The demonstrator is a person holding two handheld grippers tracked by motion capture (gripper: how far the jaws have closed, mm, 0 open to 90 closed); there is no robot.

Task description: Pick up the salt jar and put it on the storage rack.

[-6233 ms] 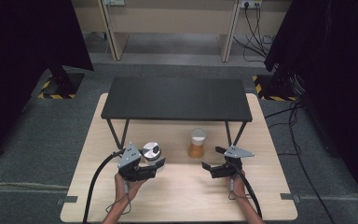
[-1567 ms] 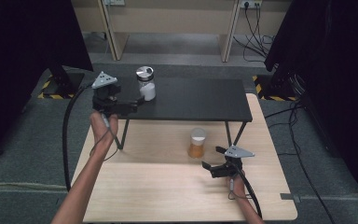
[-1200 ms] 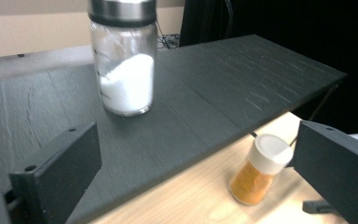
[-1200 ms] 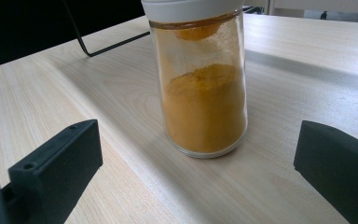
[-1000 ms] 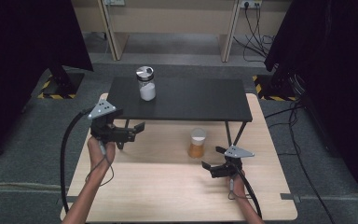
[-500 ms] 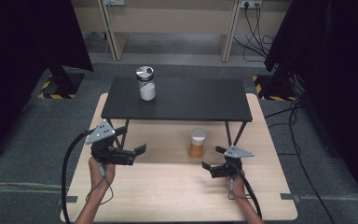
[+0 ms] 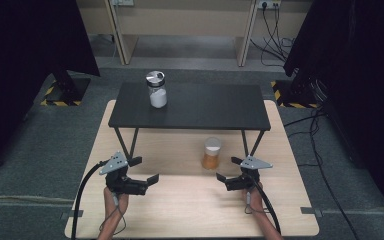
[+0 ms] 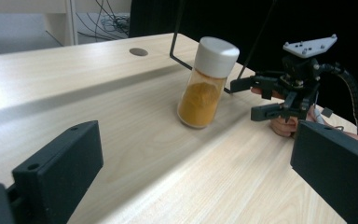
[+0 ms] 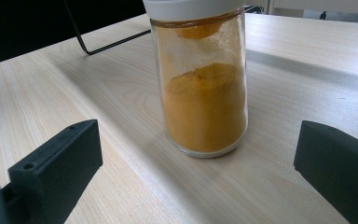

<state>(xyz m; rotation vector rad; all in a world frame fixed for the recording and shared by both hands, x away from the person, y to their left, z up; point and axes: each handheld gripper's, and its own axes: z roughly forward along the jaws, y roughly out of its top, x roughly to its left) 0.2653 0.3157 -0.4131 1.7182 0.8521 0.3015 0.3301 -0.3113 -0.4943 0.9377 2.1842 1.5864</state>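
A glass jar of white powder [image 7: 156,90] with a silver lid stands upright on the left part of the black shelf [image 7: 210,107]. A jar of orange powder [image 7: 211,153] with a white lid stands on the wooden table [image 7: 180,210] below the shelf's front edge. My left gripper [image 7: 145,170] is open and holds nothing, low over the table's front left, with its jaws pointing right toward the orange jar [image 8: 205,88]. My right gripper [image 7: 227,169] is open just right of that jar. The orange jar [image 9: 205,102] stands close ahead of its spread jaws, untouched.
The shelf's thin black legs [image 7: 125,142] stand on the table near my left gripper, and another pair is right of the orange jar. A round grommet hole [image 8: 138,52] is in the tabletop. Cables trail from both grippers toward the front edge.
My left gripper has come down from the shelf to the table's front left, empty. The white-powder jar stays on the shelf. My right gripper has not moved.
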